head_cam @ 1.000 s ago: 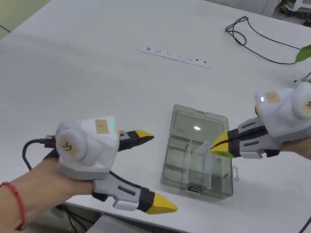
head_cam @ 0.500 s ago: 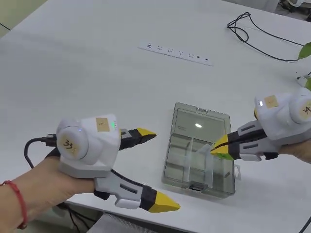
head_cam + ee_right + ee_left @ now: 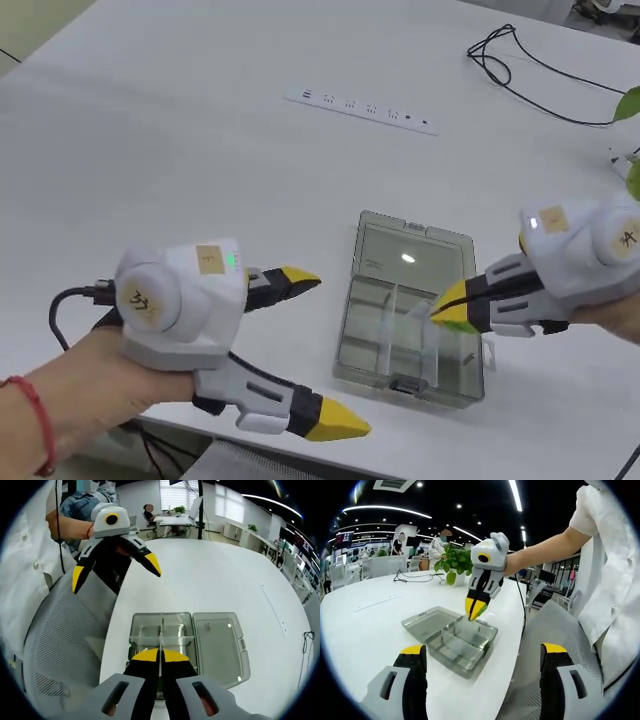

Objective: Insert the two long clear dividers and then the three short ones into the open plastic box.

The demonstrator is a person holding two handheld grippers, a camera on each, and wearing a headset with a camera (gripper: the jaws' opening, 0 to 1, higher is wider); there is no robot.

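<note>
One thin clear plastic divider (image 3: 161, 630) pinched in your right gripper (image 3: 161, 654), jaws pressed together, above open grey-clear plastic box (image 3: 380, 262). Left gripper (image 3: 328, 353) jaws spread, idle. Some dividers seated, count unclear; more likely left.

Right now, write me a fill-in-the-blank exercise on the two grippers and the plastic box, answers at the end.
1. The right gripper is ____ on a clear divider above the open plastic box.
2. The left gripper hovers beside the box with its jaws wide ____ and nothing between them.
3. The jaw tips of both grippers are coloured ____.
Missing words: shut; open; yellow.
</note>
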